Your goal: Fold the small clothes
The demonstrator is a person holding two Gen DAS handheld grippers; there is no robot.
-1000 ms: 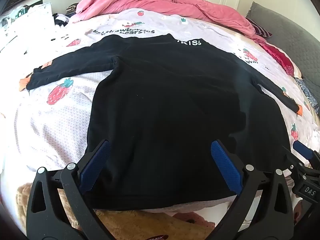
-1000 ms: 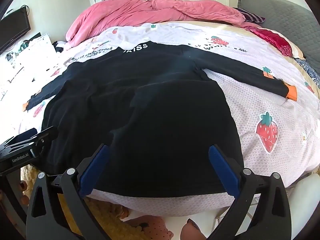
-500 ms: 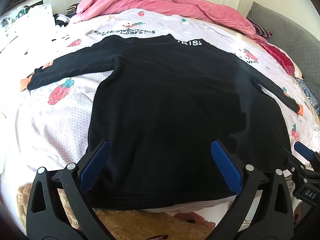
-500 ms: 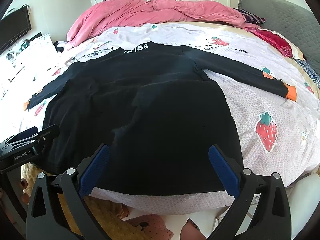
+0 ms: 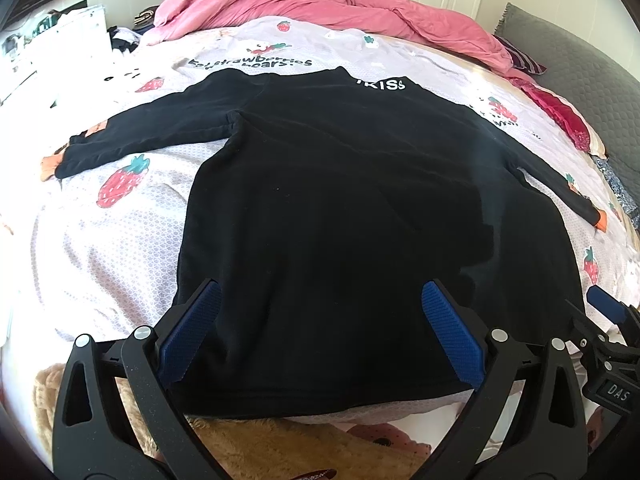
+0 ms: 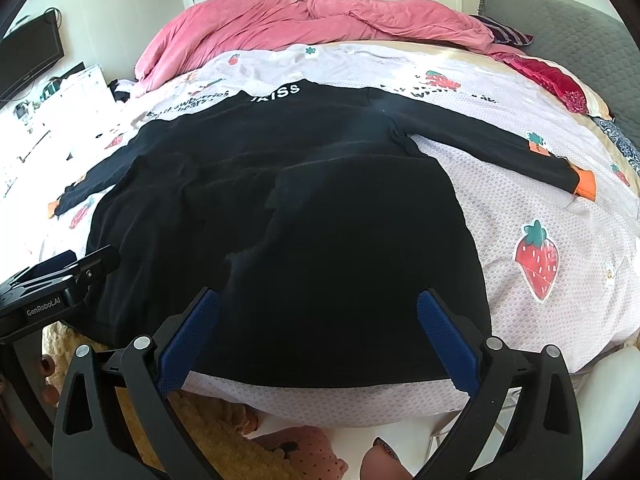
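Observation:
A black long-sleeved top [image 5: 340,208] [image 6: 304,216] lies flat on the bed, hem toward me, both sleeves spread out with orange cuffs, white lettering at the collar. My left gripper [image 5: 320,308] stands open over the hem's left half, nothing between its blue pads. Over the hem's right half my right gripper [image 6: 318,308] is open too and holds nothing. Each gripper shows at the edge of the other's view: the right one [image 5: 612,320], the left one [image 6: 60,276].
The strawberry-print sheet [image 6: 552,240] covers the bed. A pink duvet [image 6: 320,20] is bunched at the far end, grey pillows [image 6: 560,36] at the right. A tan fleece [image 5: 272,448] and a slipper lie below the bed's near edge. White furniture [image 5: 52,40] stands at left.
Both grippers have barely moved; the views drift slightly. The top lies as before and both grippers stay open.

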